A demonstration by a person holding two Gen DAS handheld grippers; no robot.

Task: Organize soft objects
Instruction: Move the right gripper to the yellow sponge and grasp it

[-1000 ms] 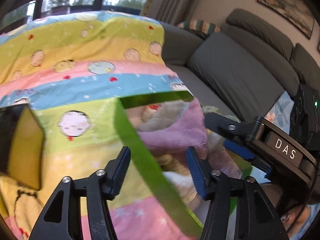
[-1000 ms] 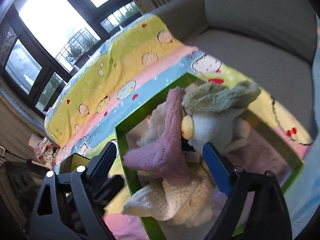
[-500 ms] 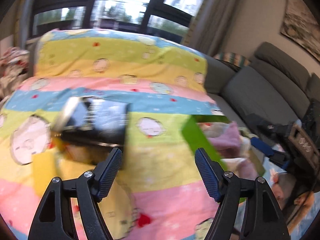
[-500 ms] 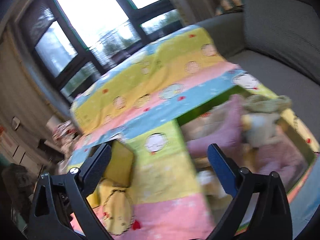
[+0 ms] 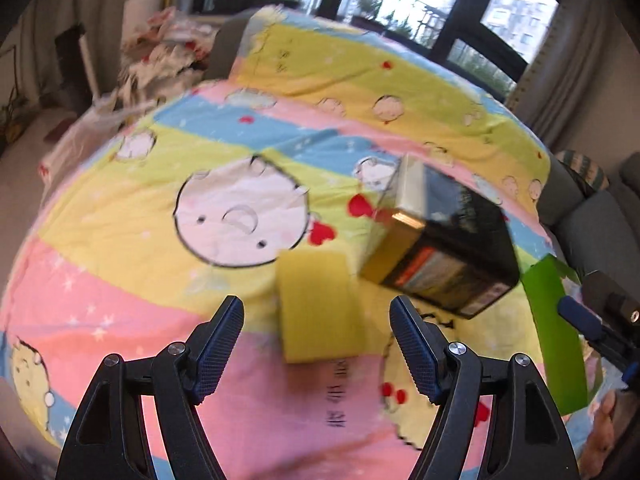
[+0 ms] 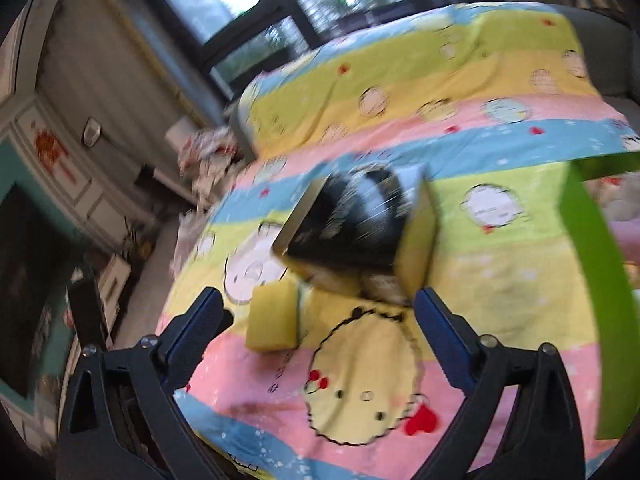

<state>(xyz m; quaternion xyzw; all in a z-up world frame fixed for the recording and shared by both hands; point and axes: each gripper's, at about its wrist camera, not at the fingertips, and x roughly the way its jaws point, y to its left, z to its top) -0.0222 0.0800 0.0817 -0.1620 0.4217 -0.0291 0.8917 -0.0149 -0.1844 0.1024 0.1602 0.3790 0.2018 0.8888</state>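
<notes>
A yellow sponge (image 5: 320,304) (image 6: 274,316) lies on the striped cartoon blanket (image 5: 120,292), just in front of a tilted black-and-gold box (image 5: 440,256) (image 6: 360,224). My left gripper (image 5: 318,320) is open and hovers over the sponge, which shows in the gap with no pad touching it. My right gripper (image 6: 318,312) is also wide, its jaws closing a little, with nothing between them; the sponge is by its left finger. The green box (image 5: 556,332) (image 6: 592,272) stands to the right, with blurred soft toys (image 6: 624,200) inside.
A grey sofa (image 5: 600,232) runs along the right. A heap of patterned cloth (image 5: 160,52) sits beyond the blanket's far left edge. Cabinets (image 6: 60,168) line the left wall, with windows behind. A person's hand (image 5: 604,440) shows at the lower right.
Both grippers have swung left, away from the green box of plush toys, to the sponge and the black box. The left jaws have widened.
</notes>
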